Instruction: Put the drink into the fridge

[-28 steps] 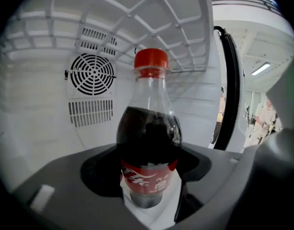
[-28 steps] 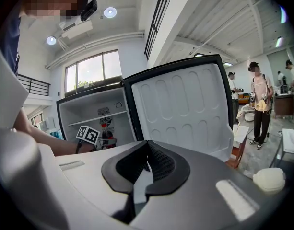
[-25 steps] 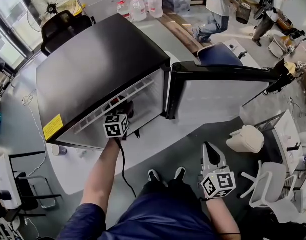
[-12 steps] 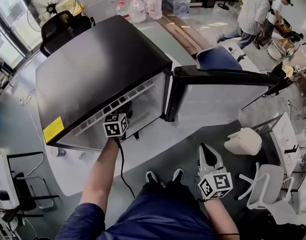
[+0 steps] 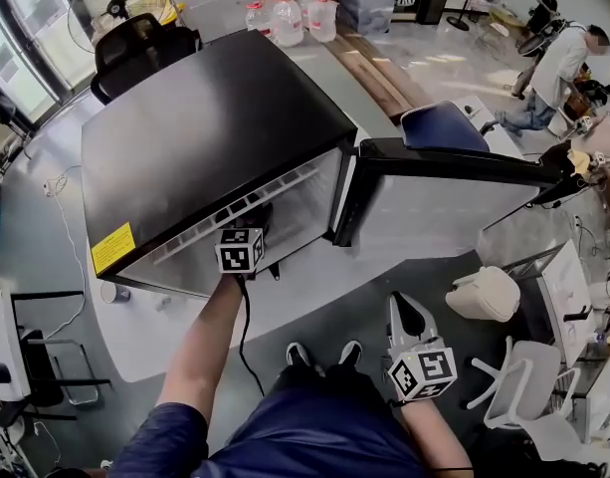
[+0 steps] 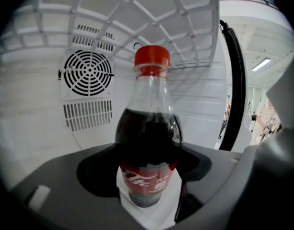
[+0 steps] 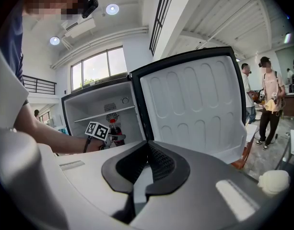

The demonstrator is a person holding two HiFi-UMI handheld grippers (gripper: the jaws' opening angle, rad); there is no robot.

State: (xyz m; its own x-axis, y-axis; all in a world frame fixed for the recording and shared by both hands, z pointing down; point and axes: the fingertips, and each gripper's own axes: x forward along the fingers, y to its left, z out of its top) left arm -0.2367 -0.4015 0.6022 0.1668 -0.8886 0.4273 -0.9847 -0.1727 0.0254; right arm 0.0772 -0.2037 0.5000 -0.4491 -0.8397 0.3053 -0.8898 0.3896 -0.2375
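Left gripper [image 6: 147, 195]: I pinch the upright red-capped plastic cola bottle [image 6: 147, 138] low, inside the open black fridge [image 5: 215, 127].
Right gripper [image 7: 147, 152]: pressed together, empty, well back.

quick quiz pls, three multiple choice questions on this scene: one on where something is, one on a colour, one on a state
1. Where is the drink bottle?
A. on the floor
B. inside the fridge
C. on top of the fridge

2. What colour is the bottle's cap?
A. red
B. blue
C. white

3. How do the right gripper's jaws stand?
A. together, with nothing between them
B. wide apart
C. closed on a cup

Answers:
1 B: the left gripper holds the bottle, with the fridge's white back wall and fan grille behind it.
2 A: the cap shows red in the left gripper view.
3 A: the right gripper view shows the pads meeting, with nothing held.
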